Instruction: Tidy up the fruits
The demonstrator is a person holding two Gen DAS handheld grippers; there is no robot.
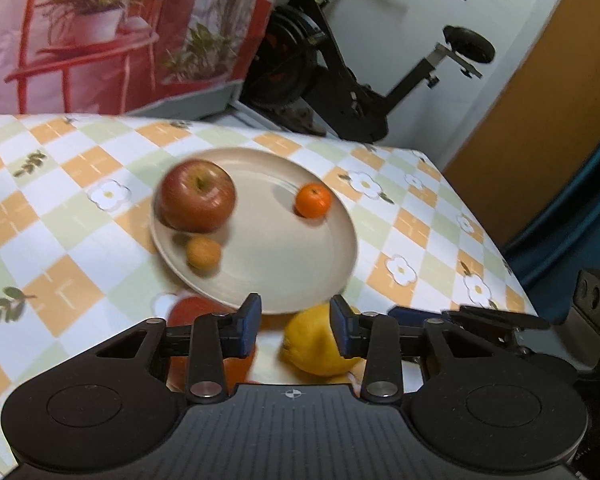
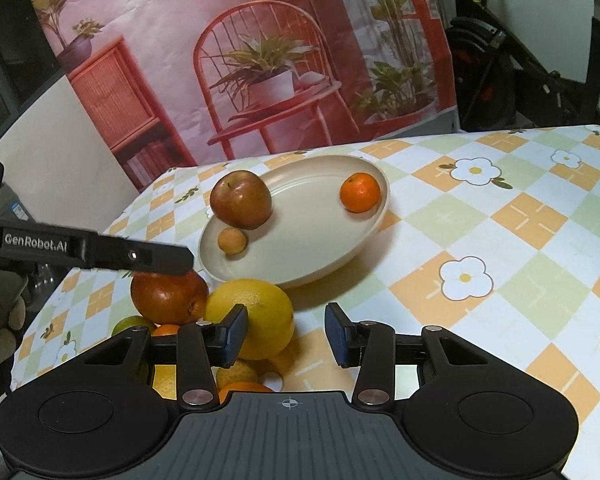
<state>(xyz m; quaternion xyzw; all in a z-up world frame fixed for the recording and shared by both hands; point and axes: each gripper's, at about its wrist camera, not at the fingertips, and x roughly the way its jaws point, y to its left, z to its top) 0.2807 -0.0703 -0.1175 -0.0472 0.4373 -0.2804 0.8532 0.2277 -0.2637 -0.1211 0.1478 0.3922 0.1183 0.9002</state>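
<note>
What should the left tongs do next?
Probably ease down and close on the lemon: the left tongs are open right above it, it lies on the cloth beside the plate, which has room.

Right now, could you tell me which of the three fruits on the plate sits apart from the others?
The bright orange tangerine, alone by the plate's right rim; the red apple and small tan fruit sit together on the left.

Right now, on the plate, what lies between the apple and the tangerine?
Nothing: bare plate runs from the apple to the tangerine, clearest in the right wrist view.
</note>
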